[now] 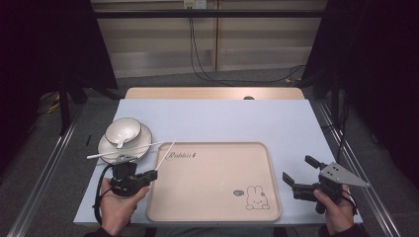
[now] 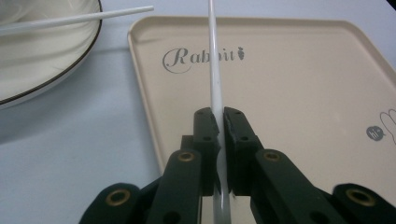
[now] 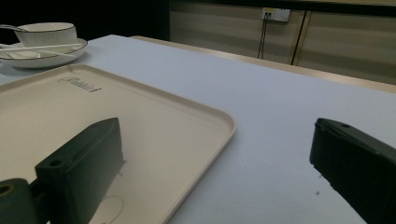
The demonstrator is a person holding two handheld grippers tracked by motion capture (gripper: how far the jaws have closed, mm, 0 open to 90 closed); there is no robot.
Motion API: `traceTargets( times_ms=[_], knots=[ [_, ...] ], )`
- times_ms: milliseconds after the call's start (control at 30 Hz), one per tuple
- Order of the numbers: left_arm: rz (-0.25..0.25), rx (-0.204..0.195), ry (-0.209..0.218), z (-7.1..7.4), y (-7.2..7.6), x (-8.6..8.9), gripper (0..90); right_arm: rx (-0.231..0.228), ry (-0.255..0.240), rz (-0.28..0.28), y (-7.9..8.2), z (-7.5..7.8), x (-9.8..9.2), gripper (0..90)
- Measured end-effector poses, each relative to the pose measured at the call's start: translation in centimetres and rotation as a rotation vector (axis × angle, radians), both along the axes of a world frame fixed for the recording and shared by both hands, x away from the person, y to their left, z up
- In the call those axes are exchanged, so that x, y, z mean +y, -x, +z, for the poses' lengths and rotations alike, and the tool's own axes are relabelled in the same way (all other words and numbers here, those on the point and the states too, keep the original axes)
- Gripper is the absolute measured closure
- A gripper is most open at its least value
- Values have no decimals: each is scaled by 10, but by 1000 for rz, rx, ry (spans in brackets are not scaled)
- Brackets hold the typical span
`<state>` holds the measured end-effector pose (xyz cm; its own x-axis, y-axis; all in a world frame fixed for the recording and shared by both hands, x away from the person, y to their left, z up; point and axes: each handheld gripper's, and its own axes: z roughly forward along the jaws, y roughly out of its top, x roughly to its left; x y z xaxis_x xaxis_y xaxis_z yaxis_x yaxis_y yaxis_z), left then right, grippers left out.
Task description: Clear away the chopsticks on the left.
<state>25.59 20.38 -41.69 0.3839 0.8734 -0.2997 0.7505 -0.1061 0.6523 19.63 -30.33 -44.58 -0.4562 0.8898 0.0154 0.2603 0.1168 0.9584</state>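
Left gripper view: plate (image 2: pixel 42 60) cut off by left and top edges; held chopstick (image 2: pixel 215 70) runs out the top edge, its lower end hidden between the jaws; tray (image 2: pixel 289 93) cut at right, its rabbit drawing (image 2: pixel 387 123) only partly visible. Right gripper view: tray's near part cut at bottom left; spoon (image 3: pixel 8 28) in bowl (image 3: pixel 46 32) mostly hidden.

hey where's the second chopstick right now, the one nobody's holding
In the high view the loose chopstick lies across the plate at the table's left, in front of the bowl, its tip reaching toward the tray.
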Motion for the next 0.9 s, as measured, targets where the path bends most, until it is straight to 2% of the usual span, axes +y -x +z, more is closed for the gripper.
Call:
traceTargets(
  times_ms=[67, 167, 300, 400, 433, 467, 600, 633, 667, 700, 767, 800, 900],
  knots=[
    [25, 8, 9, -4, -3, -3, 847, -4, 3, 3, 0, 0, 0, 24],
    [42, 37, -9, -12, -5, -5, 848, -3, 2, 4, 0, 0, 0, 24],
    [79, 68, -2, -23, -8, -7, 848, -4, 4, 0, 0, 0, 1, 24],
    [74, 76, -20, -26, -10, -8, 847, 0, 6, -5, 0, 0, 1, 24],
    [66, 82, -38, -27, -11, -9, 847, 0, 6, -5, 0, 0, 1, 24],
    [69, 95, -30, -28, -12, -10, 847, 3, 4, -7, 0, -1, 1, 24],
    [67, 112, -44, -31, -15, -16, 847, 3, 4, -2, 0, 0, 1, 24],
    [67, 112, -46, -32, -17, -18, 846, 3, 6, -1, 0, -1, 1, 24],
    [89, 93, -20, -32, -17, -19, 847, -2, 4, 2, 0, 0, 1, 25],
    [84, 90, -29, -32, -17, -19, 847, -2, 4, 2, 0, 0, 1, 25],
    [74, 105, -47, -33, -19, -20, 847, -8, 0, 3, 0, 0, 1, 25],
    [90, 115, -35, -36, -20, -22, 847, -7, 0, 4, 0, 0, 1, 25],
    [77, 133, -41, -39, -21, -23, 846, -8, 4, 5, 0, 0, 1, 25]
  ],
)
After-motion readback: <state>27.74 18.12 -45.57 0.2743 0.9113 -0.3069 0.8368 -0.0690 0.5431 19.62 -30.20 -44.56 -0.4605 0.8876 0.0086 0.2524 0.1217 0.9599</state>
